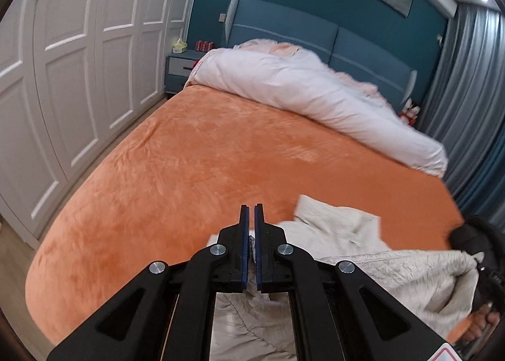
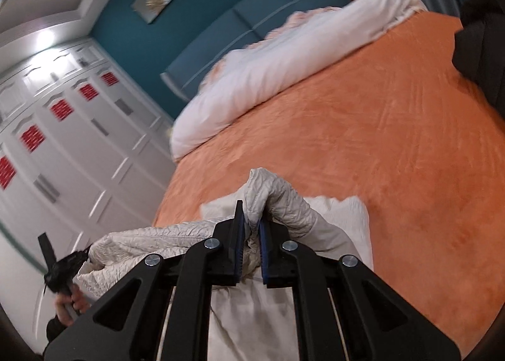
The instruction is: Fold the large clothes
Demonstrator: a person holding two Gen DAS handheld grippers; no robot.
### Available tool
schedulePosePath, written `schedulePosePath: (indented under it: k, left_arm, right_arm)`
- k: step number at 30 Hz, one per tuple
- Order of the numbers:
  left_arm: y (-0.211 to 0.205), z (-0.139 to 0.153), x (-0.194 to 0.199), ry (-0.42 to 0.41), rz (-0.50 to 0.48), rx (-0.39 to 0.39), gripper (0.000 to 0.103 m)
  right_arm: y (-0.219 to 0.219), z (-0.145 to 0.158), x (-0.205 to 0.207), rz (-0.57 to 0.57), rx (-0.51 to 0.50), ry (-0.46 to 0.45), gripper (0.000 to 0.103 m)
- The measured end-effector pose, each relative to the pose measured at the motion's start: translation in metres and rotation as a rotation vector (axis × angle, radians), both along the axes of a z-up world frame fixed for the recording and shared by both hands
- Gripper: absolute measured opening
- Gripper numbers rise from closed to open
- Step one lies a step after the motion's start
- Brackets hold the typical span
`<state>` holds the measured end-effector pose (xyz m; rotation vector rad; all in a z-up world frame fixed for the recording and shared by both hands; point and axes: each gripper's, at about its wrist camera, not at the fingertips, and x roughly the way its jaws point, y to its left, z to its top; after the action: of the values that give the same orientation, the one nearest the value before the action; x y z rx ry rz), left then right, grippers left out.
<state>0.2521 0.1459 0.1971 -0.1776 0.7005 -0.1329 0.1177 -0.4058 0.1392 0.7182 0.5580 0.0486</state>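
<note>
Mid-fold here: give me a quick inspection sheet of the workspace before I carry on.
Surface: bed with orange cover, wrinkled.
Job's things: cream garment bunched at the near edge, partly lifted.
Clutter: white duvet heaped by the headboard.
Grippers: left gripper shut on the garment's edge; right gripper shut on a thick fold.
Cables: nothing seen.
Surroundings: white wardrobe, nightstand, grey curtains.

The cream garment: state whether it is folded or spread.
Neither: the cream garment is bunched, clamped in the right hand-held gripper and left hand-held gripper above the orange bed.
</note>
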Motion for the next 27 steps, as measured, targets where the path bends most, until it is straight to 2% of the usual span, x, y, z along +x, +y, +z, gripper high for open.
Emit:
schedulePosePath:
  k: [3, 5, 6, 7, 8, 9, 10, 12, 13, 16, 18, 20, 23, 25, 27]
  left_arm:
    - [-0.011, -0.022, 0.033, 0.035, 0.019, 0.058, 0.004]
    - [-0.014, -0.041, 0.050, 0.066, 0.053, 0.072, 0.014]
    - [-0.013, -0.051, 0.058, 0.077, 0.081, 0.069, 0.016]
    - [-0.010, -0.057, 0.061, 0.076, 0.113, 0.064, 0.025]
    - [-0.003, -0.062, 0.064, 0.063, 0.155, 0.051, 0.037]
    - [0.003, -0.063, 0.065, 0.050, 0.183, 0.040, 0.040]
    - [0.011, -0.063, 0.067, 0.035, 0.214, 0.025, 0.042]
    - [0.028, -0.057, 0.068, 0.020, 0.247, -0.017, 0.042]
    - [0.036, -0.050, 0.066, 0.018, 0.250, -0.045, 0.042]
    - [0.032, -0.022, 0.044, -0.048, 0.173, -0.104, 0.042]
    - [0.009, -0.010, 0.025, -0.075, 0.087, -0.103, 0.043]
    - [-0.024, -0.008, 0.007, -0.081, 0.000, -0.078, 0.055]
    - [-0.091, -0.029, -0.024, -0.084, -0.159, 0.015, 0.056]
    - [-0.123, -0.049, -0.034, -0.059, -0.219, 0.090, 0.056]
    - [-0.145, -0.074, -0.040, -0.022, -0.253, 0.124, 0.056]
  right_arm:
    - [-0.004, -0.022, 0.033, -0.039, -0.006, 0.057, 0.007]
    - [-0.004, -0.037, 0.048, -0.056, -0.019, 0.100, 0.009]
    - [-0.006, -0.044, 0.053, -0.069, -0.016, 0.118, 0.010]
    - [-0.008, -0.050, 0.053, -0.082, -0.007, 0.124, 0.015]
    - [-0.012, -0.054, 0.052, -0.105, 0.006, 0.126, 0.026]
    - [-0.021, -0.055, 0.047, -0.151, 0.023, 0.119, 0.032]
    - [-0.030, -0.055, 0.039, -0.196, 0.050, 0.097, 0.047]
    - [-0.044, -0.051, 0.023, -0.243, 0.096, 0.054, 0.049]
    - [-0.048, -0.045, 0.017, -0.231, 0.102, 0.041, 0.048]
    - [-0.021, -0.019, 0.008, -0.150, -0.047, 0.017, 0.048]
    - [0.023, -0.006, 0.007, -0.039, -0.170, -0.010, 0.045]
    - [0.069, -0.003, 0.009, 0.060, -0.266, -0.019, 0.040]
    - [0.153, -0.021, 0.018, 0.230, -0.436, 0.014, 0.031]
    - [0.185, -0.038, 0.025, 0.291, -0.509, 0.045, 0.025]
    - [0.201, -0.054, 0.033, 0.307, -0.566, 0.074, 0.024]
